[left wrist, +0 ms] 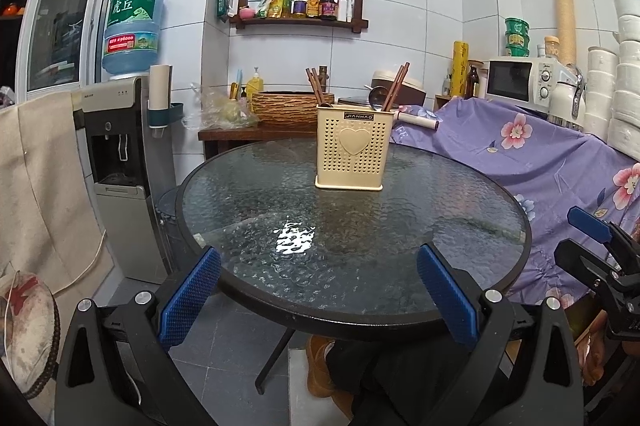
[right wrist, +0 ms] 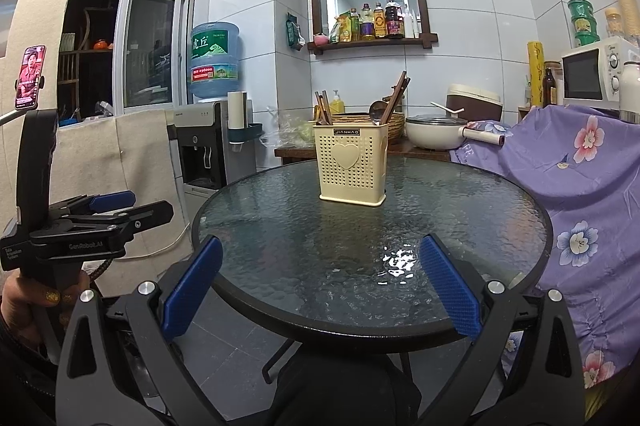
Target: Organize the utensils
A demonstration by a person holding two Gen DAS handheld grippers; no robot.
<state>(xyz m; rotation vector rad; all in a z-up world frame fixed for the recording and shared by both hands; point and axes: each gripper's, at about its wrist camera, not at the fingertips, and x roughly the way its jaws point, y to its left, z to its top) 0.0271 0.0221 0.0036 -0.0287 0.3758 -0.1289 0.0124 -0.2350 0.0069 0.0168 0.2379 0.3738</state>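
Caddy (left wrist: 349, 149) stands upright on the glass desk (left wrist: 248, 210), past centre on the far side. Cream plastic, perforated, heart on the front. Chopsticks (left wrist: 316, 86) lean in its left part, a second bunch of chopsticks (left wrist: 396, 86) in its right, and a metal ladle (left wrist: 378, 94) sits beside that right bunch. All stand handle-up inside.

Progress, judged from this: utensils look already sorted into the caddy. Nothing loose on the desk in either view, so the task reads as done or nearly so. If anything is left, it isn't on this desk.

Left hand-held gripper (left wrist: 318, 290): jaws spread wide, nothing between them, hanging over the near desk rim, well apart from the caddy. Right hand-held gripper (right wrist: 320, 286): same, spread wide and empty, also at the near rim.

Hard to tell:
- caddy's inner dividers hidden by its wall, so which compartment holds what is a guess
- chopstick count unreadable, sticks overlap
- the ladle shows only partly above the rim
- side counter behind is cluttered (basket (left wrist: 292, 104), pot (right wrist: 434, 134)); can't tell whether stray utensils lie there
- desk's near edge partly blocked by the gripper bodies
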